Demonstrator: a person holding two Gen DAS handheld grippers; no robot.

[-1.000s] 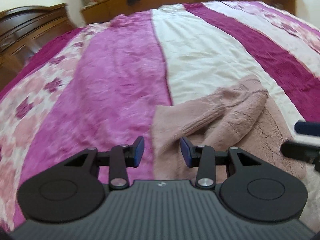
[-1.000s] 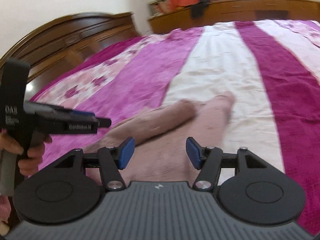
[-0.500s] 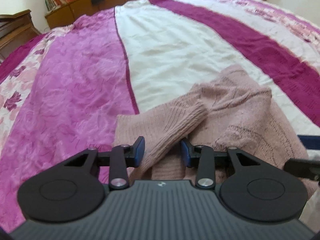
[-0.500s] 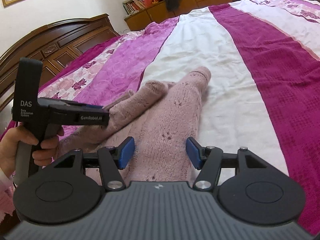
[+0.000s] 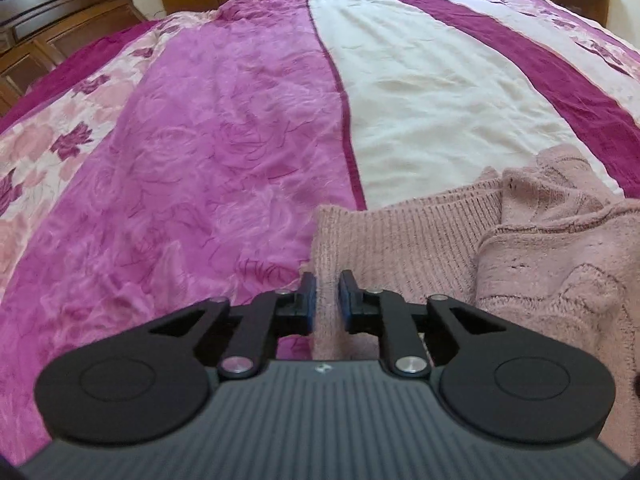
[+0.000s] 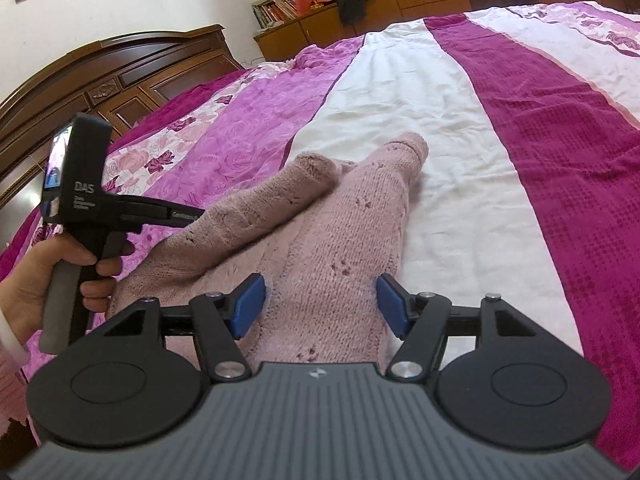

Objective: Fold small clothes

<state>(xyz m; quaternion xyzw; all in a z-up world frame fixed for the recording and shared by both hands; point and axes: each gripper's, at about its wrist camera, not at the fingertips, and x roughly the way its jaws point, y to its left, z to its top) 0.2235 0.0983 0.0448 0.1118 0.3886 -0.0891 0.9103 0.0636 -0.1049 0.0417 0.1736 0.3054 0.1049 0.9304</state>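
Your left gripper (image 5: 325,294) has its fingers pinched together on the ribbed edge of the pink knit sweater (image 6: 340,248), at the sweater's left side where it meets the purple stripe of the bed (image 5: 192,168). The sweater lies bunched on that bed, one sleeve draped across its body. It looks soft, light and stretchy, so grip ribbed hems or cuffs. Your right gripper (image 6: 322,306) hovers over the sweater's right half, fingers wide apart.
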